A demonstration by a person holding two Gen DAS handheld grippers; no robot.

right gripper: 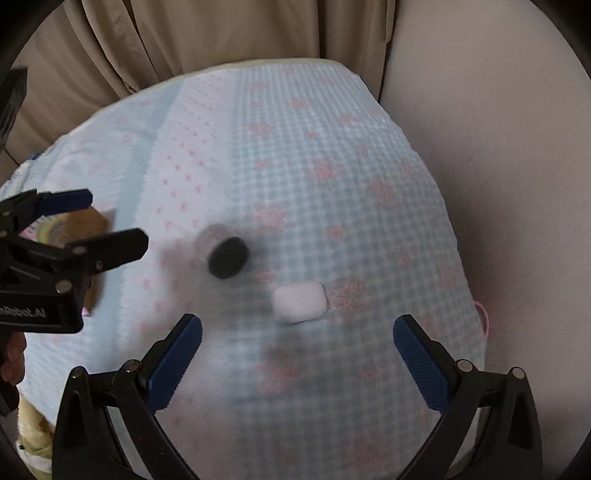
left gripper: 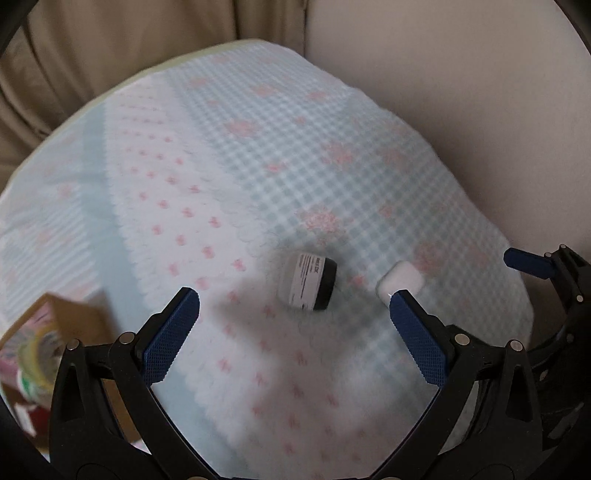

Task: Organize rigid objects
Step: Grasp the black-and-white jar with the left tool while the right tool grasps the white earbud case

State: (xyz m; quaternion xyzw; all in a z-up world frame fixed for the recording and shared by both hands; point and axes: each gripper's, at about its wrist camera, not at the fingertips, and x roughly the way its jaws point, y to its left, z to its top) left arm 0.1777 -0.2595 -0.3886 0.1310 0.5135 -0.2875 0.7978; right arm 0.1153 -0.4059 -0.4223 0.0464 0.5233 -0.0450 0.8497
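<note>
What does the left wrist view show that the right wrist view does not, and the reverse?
Left wrist only: the jar's printed label and the cardboard box's contents. Right wrist only: the jar's black lid face-on and a pink cord at the bedspread's edge. Both: jar, white case, box, curtains, both grippers open and empty.
</note>
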